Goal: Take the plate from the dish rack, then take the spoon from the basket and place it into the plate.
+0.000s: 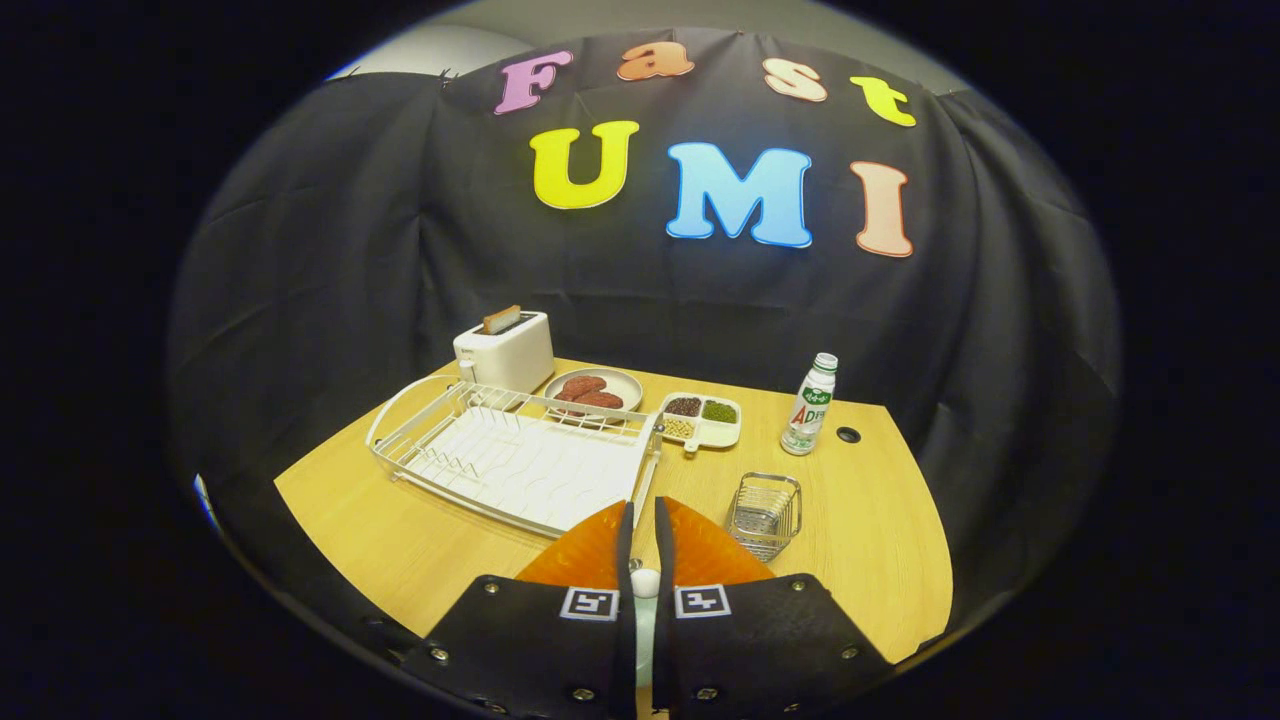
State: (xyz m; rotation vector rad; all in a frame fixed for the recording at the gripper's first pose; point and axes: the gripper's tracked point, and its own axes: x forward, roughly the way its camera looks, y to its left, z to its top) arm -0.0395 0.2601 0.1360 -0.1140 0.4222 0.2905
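Gripper [640,520] fingers sit close together, and a small white spoon [645,582] handle shows in the thin gap between them. An orange plate [700,555] lies right under the fingers. Just past them is the white dish rack [520,455]. To the right stands the wire basket [766,513].

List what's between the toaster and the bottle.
Gripper view: a plate of brown patties, then a divided dish of grains. The claw is closed on a small white object over the orange plate.
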